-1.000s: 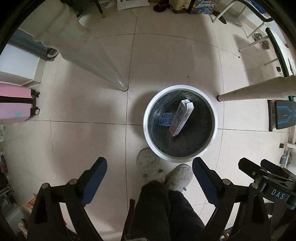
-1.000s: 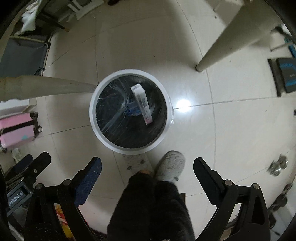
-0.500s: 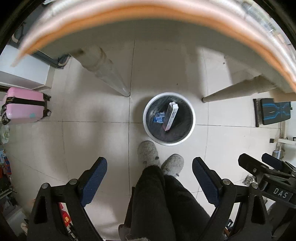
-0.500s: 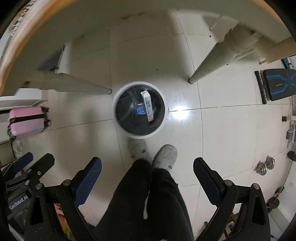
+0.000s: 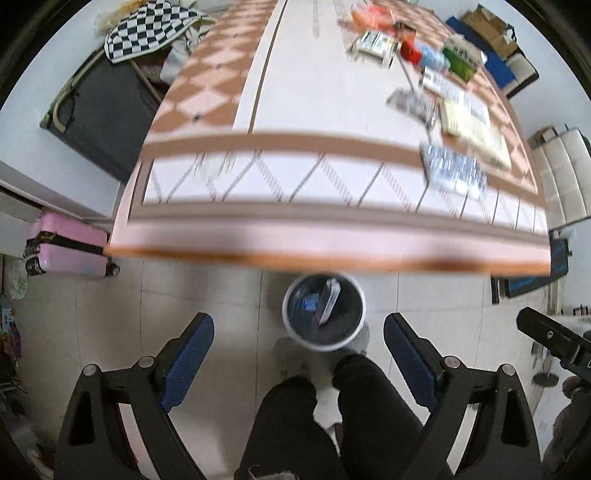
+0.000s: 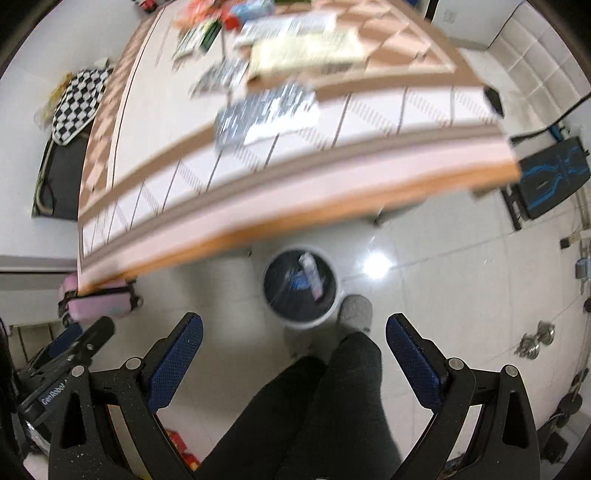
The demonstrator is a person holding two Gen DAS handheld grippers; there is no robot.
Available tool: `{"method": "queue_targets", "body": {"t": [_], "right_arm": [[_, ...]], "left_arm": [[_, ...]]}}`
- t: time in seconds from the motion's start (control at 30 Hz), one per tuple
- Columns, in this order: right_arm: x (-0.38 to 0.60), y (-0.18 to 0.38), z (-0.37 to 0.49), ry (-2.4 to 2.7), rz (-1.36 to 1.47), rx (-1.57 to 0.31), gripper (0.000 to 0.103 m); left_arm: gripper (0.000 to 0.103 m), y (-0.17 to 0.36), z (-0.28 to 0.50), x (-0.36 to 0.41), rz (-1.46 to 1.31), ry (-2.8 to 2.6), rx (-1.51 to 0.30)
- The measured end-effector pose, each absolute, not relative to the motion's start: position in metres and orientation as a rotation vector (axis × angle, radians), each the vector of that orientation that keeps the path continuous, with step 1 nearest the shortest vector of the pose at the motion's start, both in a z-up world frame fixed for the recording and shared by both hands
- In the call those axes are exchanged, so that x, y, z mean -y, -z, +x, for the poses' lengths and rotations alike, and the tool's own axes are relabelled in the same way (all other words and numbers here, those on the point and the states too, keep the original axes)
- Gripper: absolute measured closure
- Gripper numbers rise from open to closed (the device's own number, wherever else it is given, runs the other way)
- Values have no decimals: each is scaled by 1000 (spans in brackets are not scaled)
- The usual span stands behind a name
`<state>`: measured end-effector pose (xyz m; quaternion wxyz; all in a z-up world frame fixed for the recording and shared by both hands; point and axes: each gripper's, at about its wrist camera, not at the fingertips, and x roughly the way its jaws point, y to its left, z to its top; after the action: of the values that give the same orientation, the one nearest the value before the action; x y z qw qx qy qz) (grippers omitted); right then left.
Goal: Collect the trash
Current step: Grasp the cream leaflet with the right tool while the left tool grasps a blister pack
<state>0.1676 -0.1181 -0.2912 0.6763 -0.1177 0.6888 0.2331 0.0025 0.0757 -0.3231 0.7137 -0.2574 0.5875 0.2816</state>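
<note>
A white round bin (image 5: 357,297) (image 6: 334,301) with a dark liner stands on the floor under the table's near edge. A white carton (image 5: 328,300) (image 6: 312,273) leans inside it beside a blue wrapper. On the table top lie a silver foil packet (image 5: 452,168) (image 6: 264,110), a cream bag (image 5: 471,123) (image 6: 303,48) and other wrappers, all blurred. My left gripper (image 5: 298,356) is open and empty, held high above the floor in front of the table. My right gripper (image 6: 294,356) is open and empty too. A person's dark trouser legs (image 5: 325,421) fill the space below both.
The patterned table (image 5: 295,92) (image 6: 155,110) spans the upper half of both views. A pink suitcase (image 5: 66,243) stands at the left. A checkered cloth (image 5: 147,27) lies on a dark chair. A black and blue device (image 6: 552,177) and dumbbells (image 6: 535,341) sit right.
Both grippers have risen from under the table to above its edge. The table top and its wrappers have come into view, and the bin looks smaller. Both stay open.
</note>
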Motion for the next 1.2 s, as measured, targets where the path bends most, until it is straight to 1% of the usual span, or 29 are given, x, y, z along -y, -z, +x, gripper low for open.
{"method": "queue_targets", "body": {"t": [0.07, 0.2, 0.3, 0.4, 0.57, 0.7, 0.8, 0.83, 0.87, 0.93, 1.1, 1.2], "right_arm": [[112, 289, 194, -533, -315, -1522, 3], [81, 293, 253, -607, -514, -1463, 3], [40, 309, 302, -695, -720, -1420, 3], [-3, 335, 334, -782, -904, -1391, 3], [-60, 372, 359, -925, -1174, -1321, 3], [-79, 397, 359, -1019, -1316, -1324, 3], [-81, 398, 359, -1035, -1339, -1291, 5], [-81, 396, 359, -1040, -1335, -1282, 9], [-80, 394, 361, -1043, -1328, -1279, 11], [-69, 390, 363, -1043, -1283, -1338, 11], [-26, 369, 401, -938, -1025, -1473, 12], [6, 358, 436, -803, -850, -1511, 12]], "left_arm": [[9, 322, 23, -81, -567, -649, -1296], [9, 327, 64, -84, -575, -704, -1322], [9, 343, 90, -95, -629, -761, -1351], [9, 362, 109, -107, -703, -826, -1374], [9, 384, 127, -126, -789, -915, -1394], [9, 394, 130, -133, -842, -958, -1410], [9, 398, 127, -138, -878, -972, -1426], [9, 398, 127, -139, -886, -974, -1428], [9, 397, 128, -141, -892, -976, -1427], [9, 392, 135, -148, -902, -969, -1406], [9, 373, 173, -157, -921, -927, -1342], [10, 377, 200, -167, -1026, -866, -1317]]}}
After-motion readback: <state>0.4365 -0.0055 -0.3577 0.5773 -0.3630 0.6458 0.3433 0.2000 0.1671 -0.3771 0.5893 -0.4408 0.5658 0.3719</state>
